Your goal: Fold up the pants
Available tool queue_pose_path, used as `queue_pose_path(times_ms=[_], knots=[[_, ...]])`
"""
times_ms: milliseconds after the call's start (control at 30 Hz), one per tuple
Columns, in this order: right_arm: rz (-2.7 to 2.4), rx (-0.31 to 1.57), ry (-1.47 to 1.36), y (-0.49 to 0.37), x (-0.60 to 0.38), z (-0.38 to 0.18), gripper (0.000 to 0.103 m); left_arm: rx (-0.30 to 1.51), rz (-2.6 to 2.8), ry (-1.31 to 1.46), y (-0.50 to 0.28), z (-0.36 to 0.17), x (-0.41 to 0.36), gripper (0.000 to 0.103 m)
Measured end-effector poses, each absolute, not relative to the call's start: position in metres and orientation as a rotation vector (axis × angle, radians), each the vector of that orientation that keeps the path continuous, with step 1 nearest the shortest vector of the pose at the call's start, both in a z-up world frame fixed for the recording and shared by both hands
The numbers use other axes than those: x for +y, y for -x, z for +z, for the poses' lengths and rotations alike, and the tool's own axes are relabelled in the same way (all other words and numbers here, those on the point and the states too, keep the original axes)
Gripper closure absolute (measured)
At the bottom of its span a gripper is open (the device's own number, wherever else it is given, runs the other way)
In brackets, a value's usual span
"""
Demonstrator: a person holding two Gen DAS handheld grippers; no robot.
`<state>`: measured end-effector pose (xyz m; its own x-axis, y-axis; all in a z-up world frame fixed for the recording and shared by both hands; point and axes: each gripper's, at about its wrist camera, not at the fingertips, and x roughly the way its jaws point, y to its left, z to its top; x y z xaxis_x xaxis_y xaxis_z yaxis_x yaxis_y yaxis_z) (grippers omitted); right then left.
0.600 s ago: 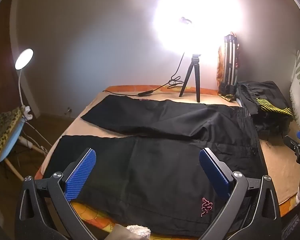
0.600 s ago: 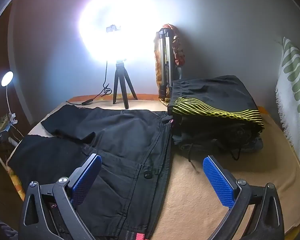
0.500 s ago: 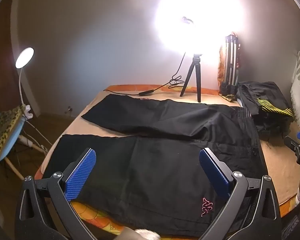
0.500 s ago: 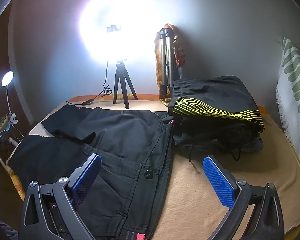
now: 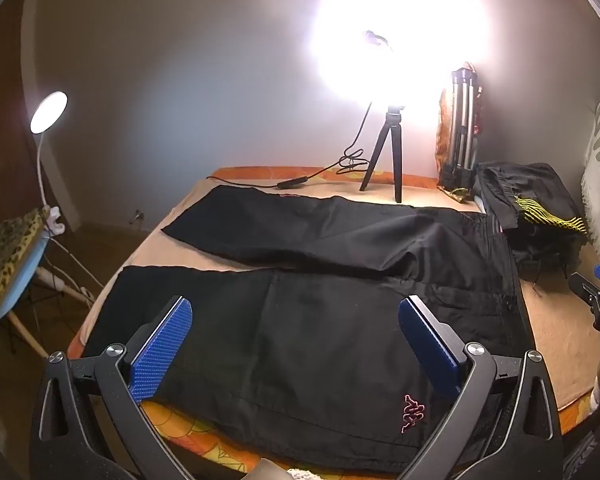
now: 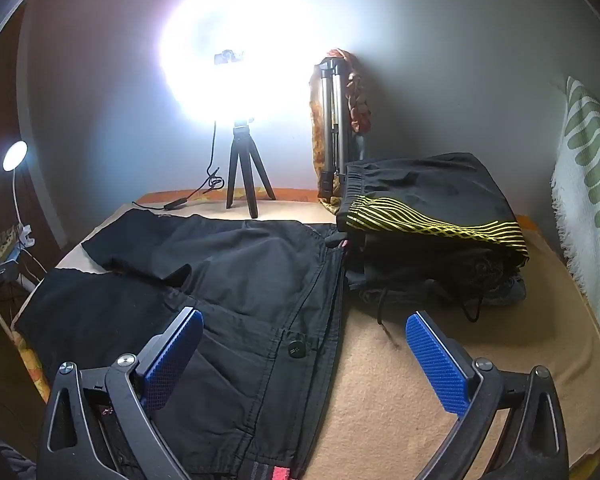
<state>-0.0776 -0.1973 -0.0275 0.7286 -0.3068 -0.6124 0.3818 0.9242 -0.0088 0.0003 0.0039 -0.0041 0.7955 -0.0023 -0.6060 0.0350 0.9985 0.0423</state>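
Note:
Black pants (image 5: 324, 312) lie spread flat on the bed, legs pointing left, waistband to the right, a small pink logo near the front edge. My left gripper (image 5: 296, 344) is open and empty, held over the near leg. In the right wrist view the pants (image 6: 236, 280) show their waistband and a black button. My right gripper (image 6: 304, 352) is open and empty, held over the waistband edge and the tan blanket (image 6: 440, 360). The right gripper's tip also shows at the right edge of the left wrist view (image 5: 598, 294).
A folded pile of black clothes with yellow stripes (image 6: 432, 216) sits behind the waistband. A bright lamp on a small tripod (image 5: 388, 156) and a folded tripod (image 5: 462, 128) stand at the wall. A chair (image 5: 8, 252) and desk lamp (image 5: 48, 112) stand left of the bed.
Both views have shifted very slightly. The pants have not moved and both grippers stay open.

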Motion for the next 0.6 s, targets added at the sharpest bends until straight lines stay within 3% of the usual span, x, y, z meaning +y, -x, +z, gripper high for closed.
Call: queue_pose_path(times_ms=[600], knots=[[-0.375,0.651,-0.123,0.0782,-0.1983,-0.0252,0.0,0.65,-0.021,-0.051,-0.0007,-0.0032,0.0044,0.0]])
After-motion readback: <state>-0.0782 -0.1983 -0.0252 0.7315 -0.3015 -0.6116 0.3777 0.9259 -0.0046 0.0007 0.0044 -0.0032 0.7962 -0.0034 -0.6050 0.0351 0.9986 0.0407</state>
